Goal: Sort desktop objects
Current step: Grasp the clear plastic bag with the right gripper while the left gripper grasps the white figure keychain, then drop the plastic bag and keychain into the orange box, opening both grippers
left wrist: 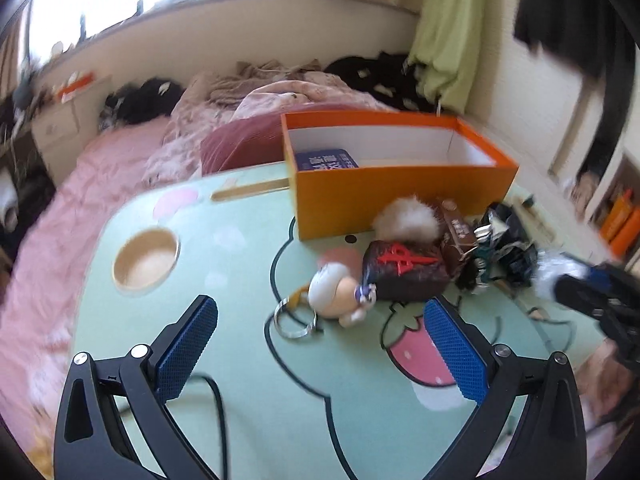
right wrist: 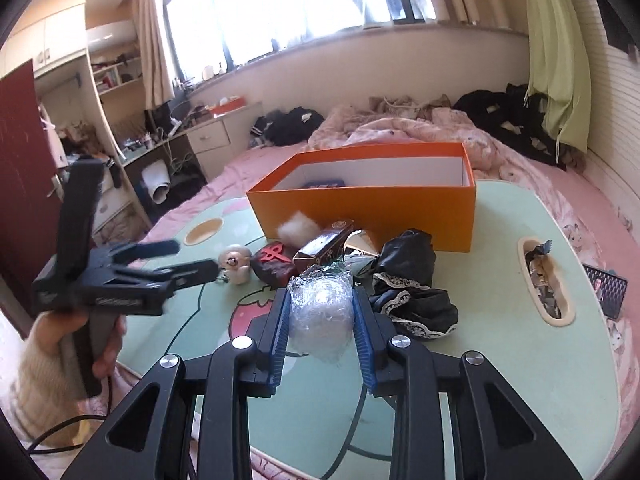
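Note:
My right gripper (right wrist: 322, 300) is shut on a crumpled ball of clear plastic wrap (right wrist: 322, 312), held above the green table (right wrist: 500, 340). The same gripper (left wrist: 568, 284) and the wrap (left wrist: 550, 272) show at the right edge of the left wrist view. My left gripper (left wrist: 320, 312) stands open above the table with nothing between its pads; a hand holds it at the left of the right wrist view (right wrist: 176, 258). Just beyond it lie a white doll keychain (left wrist: 338, 290), a dark pouch with a red mark (left wrist: 404, 272), a white pompom (left wrist: 408, 218) and a brown box (left wrist: 456, 236). The orange box (left wrist: 400, 184) behind holds a blue item (left wrist: 326, 159).
Black lace fabric (right wrist: 408, 292) and foil wrappers (right wrist: 360, 246) lie right of the pile. The table has a round cup recess (left wrist: 146, 258) and an oval slot with wrappers (right wrist: 542, 280). A phone (right wrist: 606, 290) lies at the right edge. A pink bed (right wrist: 420, 132) surrounds the table.

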### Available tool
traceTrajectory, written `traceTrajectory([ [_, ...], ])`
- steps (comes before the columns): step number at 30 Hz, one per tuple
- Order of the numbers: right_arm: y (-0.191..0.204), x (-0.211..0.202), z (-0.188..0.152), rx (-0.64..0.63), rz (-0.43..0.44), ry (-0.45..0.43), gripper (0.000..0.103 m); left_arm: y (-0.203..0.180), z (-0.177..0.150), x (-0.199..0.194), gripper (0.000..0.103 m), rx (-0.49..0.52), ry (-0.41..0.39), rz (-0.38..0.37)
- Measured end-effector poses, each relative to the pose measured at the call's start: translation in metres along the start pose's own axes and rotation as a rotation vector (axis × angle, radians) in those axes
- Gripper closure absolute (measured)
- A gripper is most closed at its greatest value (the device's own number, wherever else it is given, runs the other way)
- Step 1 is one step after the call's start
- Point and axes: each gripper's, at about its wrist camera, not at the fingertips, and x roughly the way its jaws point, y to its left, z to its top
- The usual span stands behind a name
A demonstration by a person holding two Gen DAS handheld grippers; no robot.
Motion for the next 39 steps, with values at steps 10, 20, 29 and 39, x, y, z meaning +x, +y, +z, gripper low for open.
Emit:
traceTrajectory([
  [10,-0.005,-0.004,-0.005,0.024,-0.003,0.002,0.074,-0.002,-0.001,0.024,0.061,0.032,0.089,-0.083],
  [20,-0.028,0.011,0.077,0.013,-0.096,-0.046,0.074,-0.012,0.068,-0.017,0.061,0.018,-0.084,-0.175],
  [29,-0.055,0.076,0.103,0.072,-0.179,0.032,0.054,-0.026,0.118,0.029,0.030,-0.040,-0.115,-0.007],
  [39,-0.047,0.003,0.051,0.082,-0.153,-0.047,0.035,-0.014,0.067,-0.001,0.030,-0.067,-0.143,0.016],
])
